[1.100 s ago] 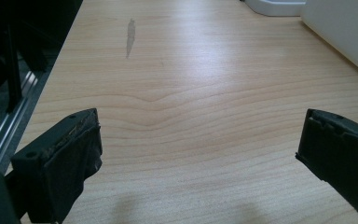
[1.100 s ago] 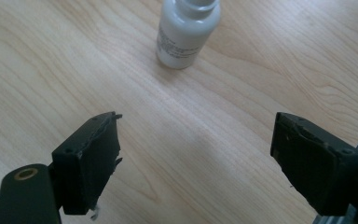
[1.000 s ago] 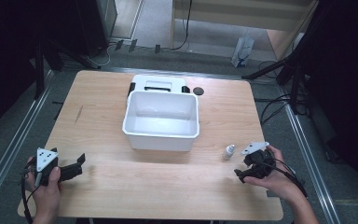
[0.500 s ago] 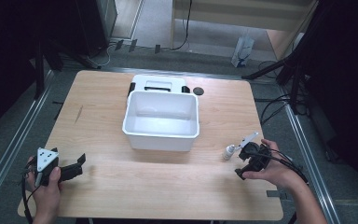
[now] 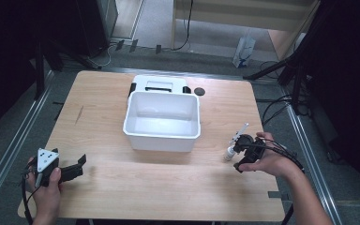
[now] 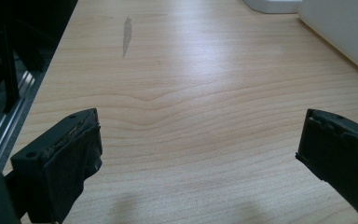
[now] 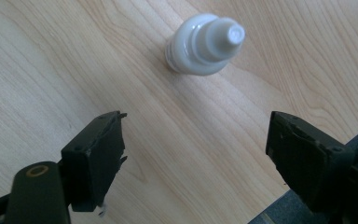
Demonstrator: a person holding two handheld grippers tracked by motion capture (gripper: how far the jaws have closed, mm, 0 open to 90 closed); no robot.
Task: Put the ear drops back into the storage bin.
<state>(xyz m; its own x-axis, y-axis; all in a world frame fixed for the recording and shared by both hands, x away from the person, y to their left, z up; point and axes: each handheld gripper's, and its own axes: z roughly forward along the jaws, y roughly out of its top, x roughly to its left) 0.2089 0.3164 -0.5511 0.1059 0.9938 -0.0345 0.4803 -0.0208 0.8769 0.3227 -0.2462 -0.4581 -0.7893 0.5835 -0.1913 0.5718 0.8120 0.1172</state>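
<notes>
At the table's near left corner, the left gripper (image 5: 77,165) rests low over bare wood, jaws wide apart and empty. Near the right edge, the right gripper (image 7: 193,161) hangs over a small white dropper bottle (image 7: 205,43), jaws spread, not touching it. Farther back, mid-table, sits a white tub (image 5: 163,136).

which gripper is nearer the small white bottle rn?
Right. The right gripper is beside the small white bottle, jaws open and pointing down at it, bottle just ahead of them. The left gripper sits open at the table's opposite near corner, far from it.
</notes>
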